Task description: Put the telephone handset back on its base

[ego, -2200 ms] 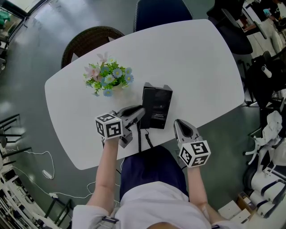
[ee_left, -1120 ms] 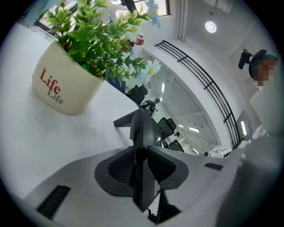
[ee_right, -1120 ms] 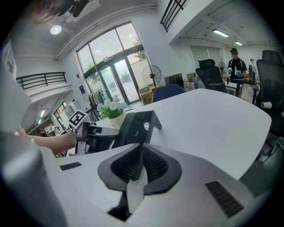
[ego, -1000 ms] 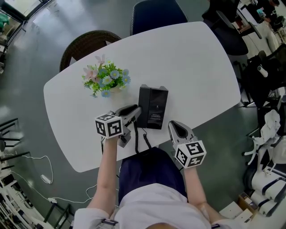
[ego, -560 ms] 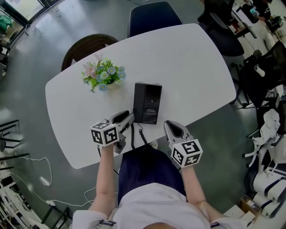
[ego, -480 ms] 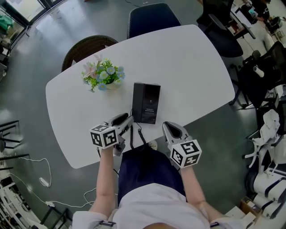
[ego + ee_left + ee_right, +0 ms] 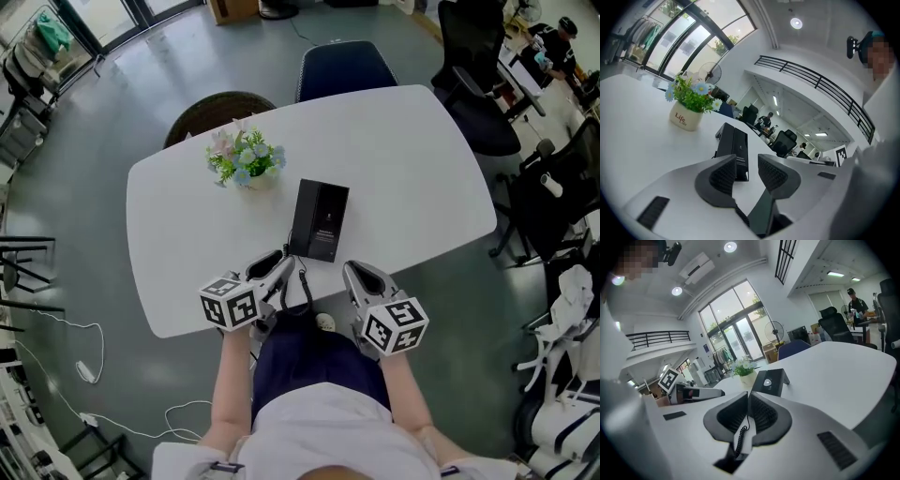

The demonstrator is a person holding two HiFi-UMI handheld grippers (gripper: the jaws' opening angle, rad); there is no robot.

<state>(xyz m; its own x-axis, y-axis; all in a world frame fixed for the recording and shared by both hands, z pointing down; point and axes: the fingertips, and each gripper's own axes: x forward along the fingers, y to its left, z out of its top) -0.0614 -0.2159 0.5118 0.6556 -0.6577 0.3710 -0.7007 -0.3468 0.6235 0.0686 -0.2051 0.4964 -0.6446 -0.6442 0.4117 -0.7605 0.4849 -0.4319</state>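
The black telephone base (image 7: 325, 221) lies in the middle of the white table (image 7: 412, 159), with the handset (image 7: 304, 217) resting along its left side. My left gripper (image 7: 284, 265) hovers at the near table edge, just short of the phone. Its jaws have just been opening and nothing is between them. In the left gripper view the handset (image 7: 725, 143) and base (image 7: 741, 151) show beyond the open left gripper (image 7: 746, 161). My right gripper (image 7: 352, 272) floats to the phone's near right, shut. Through the right gripper (image 7: 748, 397) the phone (image 7: 771, 380) shows ahead.
A pot of flowers (image 7: 246, 159) stands to the far left of the phone. The coiled cord (image 7: 302, 291) runs from the phone over the near edge. A blue chair (image 7: 342, 66) and a wicker chair (image 7: 211, 112) stand at the far side.
My left gripper has let go of the handset, which stays on the base, and has drawn back toward the near edge. The right gripper has pulled back a little too.
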